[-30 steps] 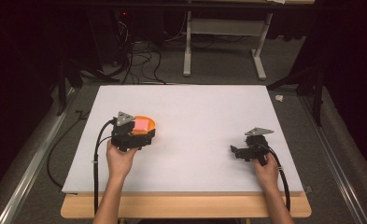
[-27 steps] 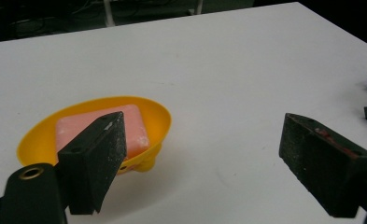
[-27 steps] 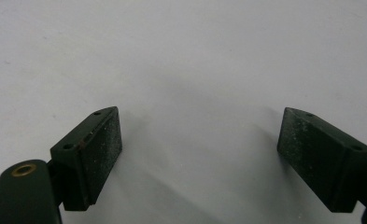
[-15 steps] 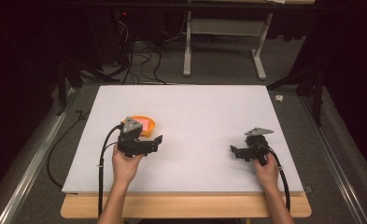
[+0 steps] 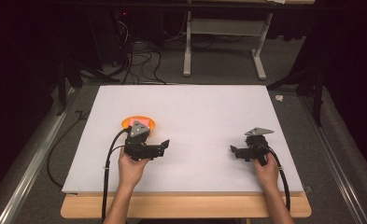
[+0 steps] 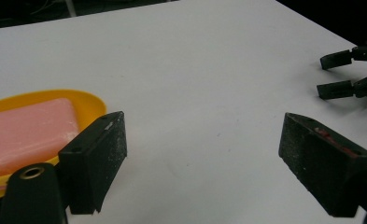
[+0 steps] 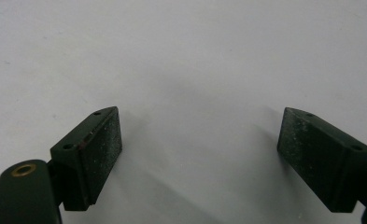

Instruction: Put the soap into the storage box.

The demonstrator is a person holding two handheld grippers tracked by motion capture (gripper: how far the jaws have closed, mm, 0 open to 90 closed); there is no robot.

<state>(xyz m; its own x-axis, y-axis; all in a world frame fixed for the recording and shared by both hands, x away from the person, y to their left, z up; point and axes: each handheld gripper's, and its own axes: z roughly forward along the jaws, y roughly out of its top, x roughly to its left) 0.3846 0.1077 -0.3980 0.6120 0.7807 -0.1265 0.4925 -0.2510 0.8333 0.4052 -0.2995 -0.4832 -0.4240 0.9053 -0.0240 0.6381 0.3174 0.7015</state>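
An orange dish (image 5: 126,124) sits on the white board left of centre and holds a pink bar (image 5: 135,121). In the left gripper view the dish (image 6: 90,102) and the pink bar (image 6: 24,133) lie at the left edge, beside the left jaw. My left gripper (image 5: 164,145) is just in front of the dish, turned to the right, open and empty (image 6: 202,140). My right gripper (image 5: 234,151) rests low at the right side of the board, pointing left. It is open over bare white surface (image 7: 200,126) and also appears far off (image 6: 347,74).
The white board (image 5: 195,107) lies on a wooden table (image 5: 186,207). Cables (image 5: 134,65) and a white desk frame (image 5: 218,42) stand on the dark floor behind. Metal rails (image 5: 31,163) run along both sides.
My left gripper has drawn back from over the dish toward the person and swung right, leaving the pink bar in the dish. The right gripper has stayed still.
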